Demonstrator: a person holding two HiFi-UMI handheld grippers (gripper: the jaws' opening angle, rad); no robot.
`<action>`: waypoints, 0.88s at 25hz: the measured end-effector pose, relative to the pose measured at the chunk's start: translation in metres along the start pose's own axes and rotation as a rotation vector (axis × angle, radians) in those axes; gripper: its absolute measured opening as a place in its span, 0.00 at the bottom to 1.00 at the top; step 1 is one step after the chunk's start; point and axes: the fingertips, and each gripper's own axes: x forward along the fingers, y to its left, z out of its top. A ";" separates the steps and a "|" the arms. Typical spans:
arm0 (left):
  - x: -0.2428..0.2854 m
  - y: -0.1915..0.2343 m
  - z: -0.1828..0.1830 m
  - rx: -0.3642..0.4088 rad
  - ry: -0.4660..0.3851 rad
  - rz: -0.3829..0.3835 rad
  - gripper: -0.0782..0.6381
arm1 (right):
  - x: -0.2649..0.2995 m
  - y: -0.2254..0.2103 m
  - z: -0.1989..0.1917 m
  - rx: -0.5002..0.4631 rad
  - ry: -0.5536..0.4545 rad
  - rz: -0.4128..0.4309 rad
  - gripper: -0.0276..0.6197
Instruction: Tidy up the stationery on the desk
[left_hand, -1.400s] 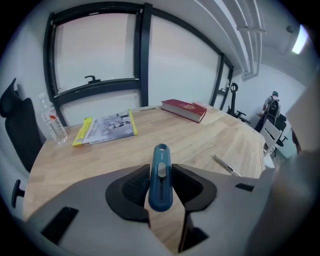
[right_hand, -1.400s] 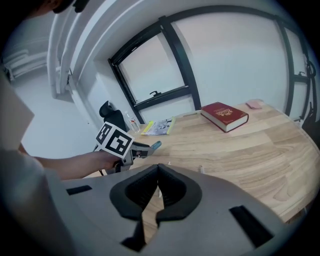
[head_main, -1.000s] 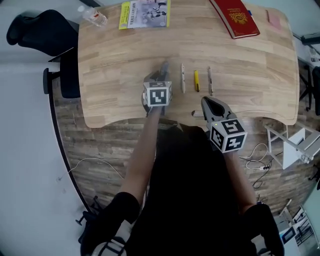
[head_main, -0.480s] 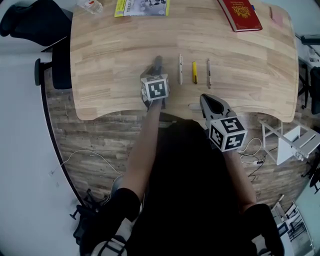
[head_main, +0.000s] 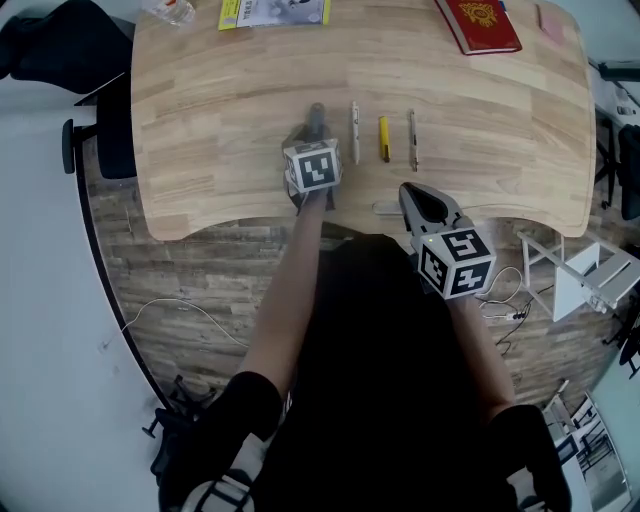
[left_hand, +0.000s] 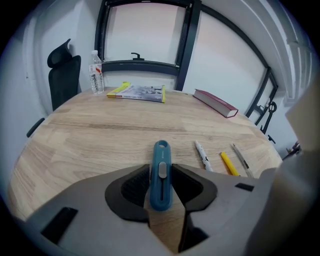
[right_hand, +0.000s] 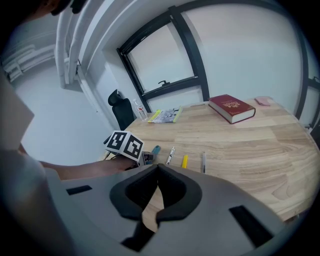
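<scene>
My left gripper (head_main: 314, 138) is shut on a blue utility knife (head_main: 316, 114), which points away from me just over the wooden desk (head_main: 220, 130). In the left gripper view the knife (left_hand: 161, 172) sits lengthwise between the jaws, with both pads against its sides. To its right lie a white pen (head_main: 354, 130), a yellow marker (head_main: 383, 138) and a grey pen (head_main: 412, 140) in a row. My right gripper (head_main: 408, 196) hovers shut and empty at the desk's front edge, beside a small white piece (head_main: 386, 208).
A red book (head_main: 483, 25) and a pink pad (head_main: 548, 18) lie at the far right. A yellow-edged booklet (head_main: 272, 12) and a water bottle (head_main: 170, 10) are at the far left. A black office chair (head_main: 40, 50) stands left of the desk.
My left gripper has sunk toward the desk with the knife still in it and rolled slightly. The right gripper has stayed where it was.
</scene>
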 end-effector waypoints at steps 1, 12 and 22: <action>0.000 -0.001 0.000 -0.002 0.009 0.000 0.33 | 0.000 -0.001 0.001 0.000 -0.002 -0.001 0.07; -0.002 -0.013 -0.008 0.008 0.041 -0.023 0.33 | 0.000 -0.003 0.000 0.009 -0.006 0.004 0.07; -0.015 -0.012 -0.004 0.074 0.038 -0.084 0.38 | -0.005 -0.001 0.003 0.009 -0.028 0.002 0.07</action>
